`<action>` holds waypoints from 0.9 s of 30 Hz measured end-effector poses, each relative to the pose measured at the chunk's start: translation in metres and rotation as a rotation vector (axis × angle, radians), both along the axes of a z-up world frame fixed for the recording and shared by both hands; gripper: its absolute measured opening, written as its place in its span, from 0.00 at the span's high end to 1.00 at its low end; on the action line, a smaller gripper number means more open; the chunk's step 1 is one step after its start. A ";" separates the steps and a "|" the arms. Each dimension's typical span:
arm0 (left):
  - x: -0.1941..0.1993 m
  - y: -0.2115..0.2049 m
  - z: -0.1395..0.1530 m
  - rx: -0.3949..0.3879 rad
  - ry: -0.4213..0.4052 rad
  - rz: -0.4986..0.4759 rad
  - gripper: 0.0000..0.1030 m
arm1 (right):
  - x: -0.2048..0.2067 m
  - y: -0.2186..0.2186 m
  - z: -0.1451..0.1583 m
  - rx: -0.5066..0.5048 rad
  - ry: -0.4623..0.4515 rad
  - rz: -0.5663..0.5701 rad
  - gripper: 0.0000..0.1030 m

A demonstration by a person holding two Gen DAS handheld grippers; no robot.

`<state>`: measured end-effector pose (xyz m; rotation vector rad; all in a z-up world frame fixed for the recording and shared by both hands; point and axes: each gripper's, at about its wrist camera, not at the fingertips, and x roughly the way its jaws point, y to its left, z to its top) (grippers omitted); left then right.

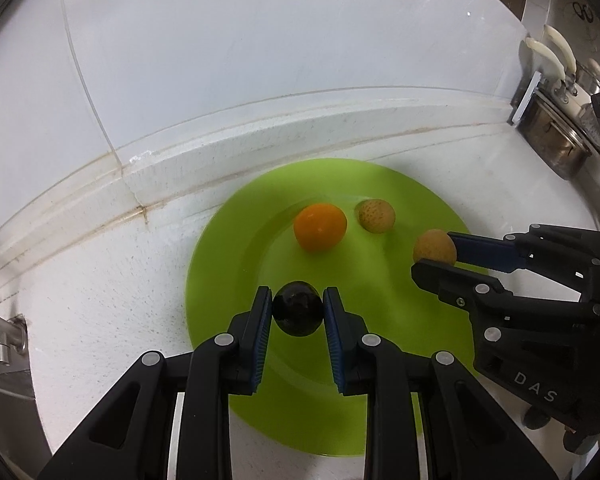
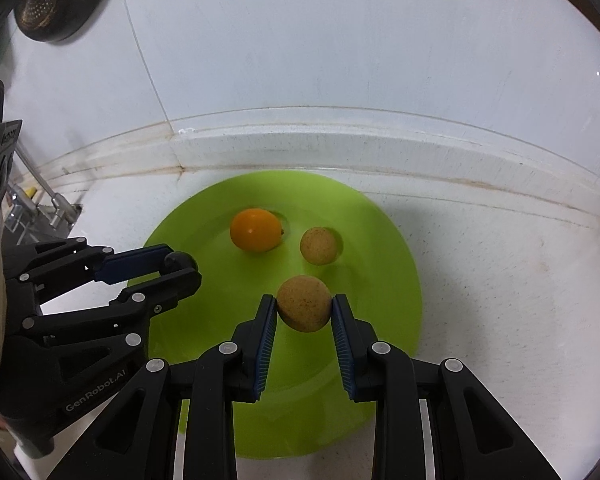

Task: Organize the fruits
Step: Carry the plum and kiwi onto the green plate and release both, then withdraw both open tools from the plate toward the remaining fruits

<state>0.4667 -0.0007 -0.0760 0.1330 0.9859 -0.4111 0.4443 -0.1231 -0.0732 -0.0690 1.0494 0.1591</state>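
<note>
A lime green plate [image 1: 228, 248] [image 2: 380, 240] lies on the white counter by the wall. On it rest an orange fruit [image 1: 320, 227] [image 2: 256, 229] and a tan speckled fruit [image 1: 377, 216] [image 2: 318, 245]. My left gripper [image 1: 297, 304] [image 2: 180, 266] is shut on a dark plum [image 1: 297, 314] [image 2: 179, 259] over the plate's left part. My right gripper [image 2: 304, 306] [image 1: 434, 254] is shut on a second tan fruit [image 2: 303, 309] [image 1: 434, 247] over the plate's right part.
A raised white ledge [image 1: 220, 148] and the tiled wall stand just behind the plate. Steel pots with cream handles [image 1: 556, 120] stand at the far right. A sink tap [image 2: 44, 196] is at the left, and a dark strainer [image 2: 56, 0] hangs on the wall.
</note>
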 end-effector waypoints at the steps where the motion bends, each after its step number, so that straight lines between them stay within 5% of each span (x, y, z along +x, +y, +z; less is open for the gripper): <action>1: 0.000 0.000 0.000 0.000 0.000 -0.001 0.74 | 0.001 0.000 -0.001 0.001 0.002 -0.002 0.72; 14: -0.023 0.009 0.022 0.027 -0.065 0.024 0.57 | -0.011 -0.005 0.004 0.012 -0.013 -0.020 0.69; 27: -0.086 0.018 0.066 0.008 -0.201 0.030 0.38 | -0.069 -0.008 0.050 0.042 -0.122 -0.003 0.65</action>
